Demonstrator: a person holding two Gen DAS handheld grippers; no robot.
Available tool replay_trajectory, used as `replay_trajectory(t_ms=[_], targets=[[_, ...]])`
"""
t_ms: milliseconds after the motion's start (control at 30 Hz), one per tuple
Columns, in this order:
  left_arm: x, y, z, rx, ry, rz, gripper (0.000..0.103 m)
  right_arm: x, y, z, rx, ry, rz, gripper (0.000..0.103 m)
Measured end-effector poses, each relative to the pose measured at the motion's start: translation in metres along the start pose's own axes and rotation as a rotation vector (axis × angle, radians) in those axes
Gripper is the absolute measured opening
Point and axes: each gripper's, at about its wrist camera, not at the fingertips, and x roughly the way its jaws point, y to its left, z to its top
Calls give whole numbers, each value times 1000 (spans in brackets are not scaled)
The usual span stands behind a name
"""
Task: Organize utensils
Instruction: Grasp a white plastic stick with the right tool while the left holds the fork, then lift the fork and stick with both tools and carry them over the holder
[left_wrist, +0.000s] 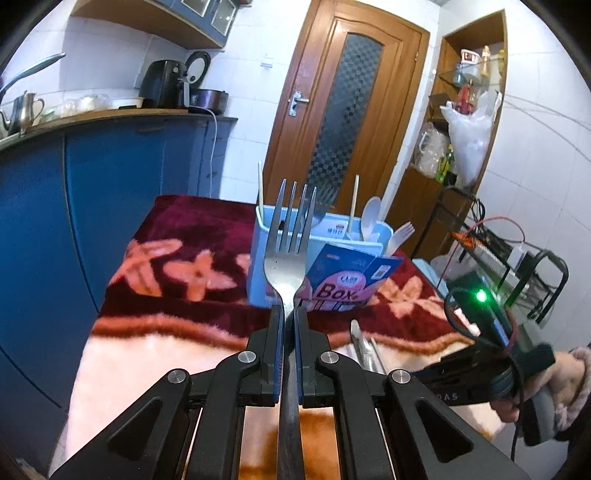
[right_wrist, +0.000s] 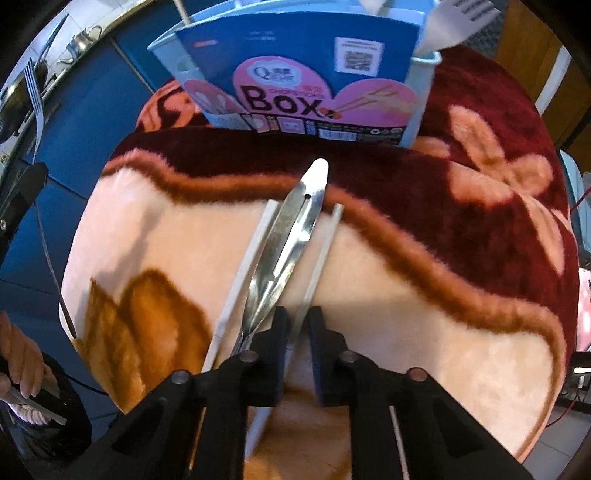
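**Fork in hand, chopstick being pinched: getting both into the box cleanly**

The left gripper (left_wrist: 290, 314) was clamped narrow on the neck of a metal fork (left_wrist: 290, 236), tines up and pointing toward the light blue utensil box (left_wrist: 258, 258) that stood at the far side of the blanket-covered desk (left_wrist: 166, 343). The box already carried chopsticks, a white plastic spoon (left_wrist: 370, 216) and a white plastic fork (left_wrist: 400, 236), with a printed cardboard sleeve (right_wrist: 306, 74) leaning across its front.

The right gripper (right_wrist: 297, 325) pointed steeply down at the small heap left on the blanket: metal tongs (right_wrist: 291, 229) lying between two white chopsticks. Its jaws stood nearly together astride the right-hand chopstick (right_wrist: 319, 258); whether the pads truly pressed it could not be told.

To do this step well, the right grip probably needed to take that chopstick alone, clear of the tongs just beside it, and lift straight up so nothing dragged on the plush. The fork likely wanted tipping handle-down over an open compartment, beside the cardboard sleeve rather than onto it. The fork's slim neck could twist in the pads if swung quickly.
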Motion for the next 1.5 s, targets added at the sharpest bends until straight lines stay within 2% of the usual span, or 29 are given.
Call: replay_trajectory(t_ms=[133,300,500,700,933,1133,1367,1500], targets=[[1,-3,10,-5,-22,-3,5,-8,-6,-11,23,-46,15,7],[4,-8,18,-9,-43,-5,5,-18,-14,-25,56,-139,59,6],[8,-10,27,-17,-66,-13,5,-44,-28,-41,102,-292,149,7],[12,-13,43,-36,-102,-6,5,-71,-34,-47,102,-467,192,7],[15,-16,68,-48,-169,20,5,-93,-36,-50,86,-638,184,7],[27,-13,94,-31,-231,60,5,-99,-39,-46,66,-713,185,7],[50,-11,125,-45,-276,78,5,-97,-46,-42,69,-751,195,7],[64,-14,133,-30,-303,106,5,-94,-50,-41,74,-770,203,7]])
